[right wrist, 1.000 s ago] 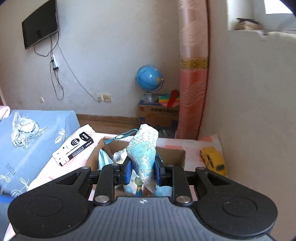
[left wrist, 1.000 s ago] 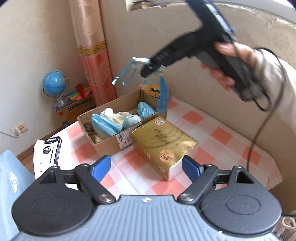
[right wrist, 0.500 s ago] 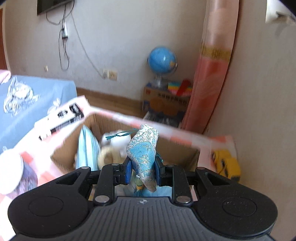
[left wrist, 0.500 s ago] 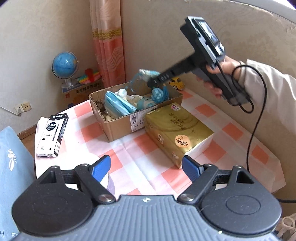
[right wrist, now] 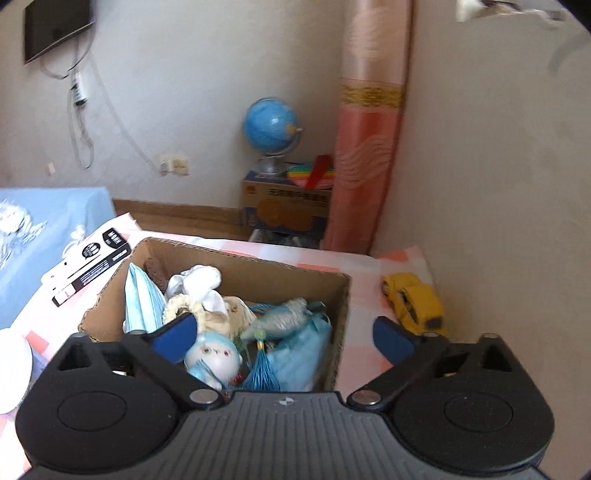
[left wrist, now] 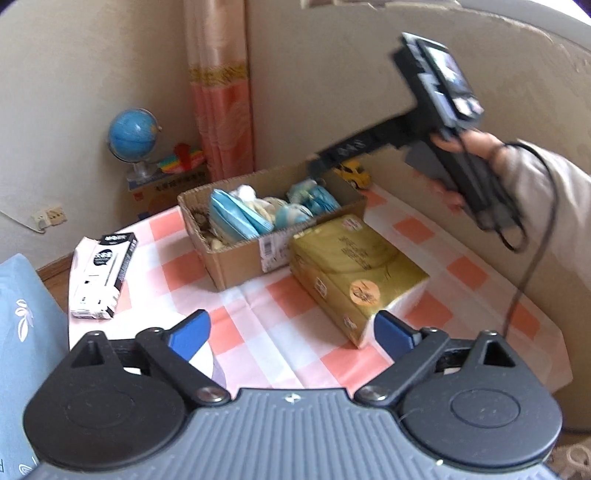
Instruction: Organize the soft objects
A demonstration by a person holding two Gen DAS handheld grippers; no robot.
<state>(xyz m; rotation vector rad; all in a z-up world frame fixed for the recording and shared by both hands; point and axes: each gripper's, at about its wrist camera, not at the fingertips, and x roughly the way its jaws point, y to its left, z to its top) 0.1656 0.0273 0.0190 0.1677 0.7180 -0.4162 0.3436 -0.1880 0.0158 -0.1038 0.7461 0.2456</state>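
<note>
resting in the cardboard box (right wrist: 258, 275), blue sachet (right wrist: 284, 317), right gripper (right wrist: 284, 334) fingers just opened

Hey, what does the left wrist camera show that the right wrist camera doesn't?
Only the left wrist view: the gold tissue pack and the right gripper held by a hand over the box. Only the right wrist view: the wall TV. Both: the cardboard box of soft things, the globe and the yellow toy car.

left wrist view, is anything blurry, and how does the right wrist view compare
Left wrist view: the right gripper over the cardboard box is motion-smeared; the tissue pack is fairly crisp. Right wrist view: soft overall, the yellow toy car and the box rim slightly smeared, fisheye bending the curtain.
</note>
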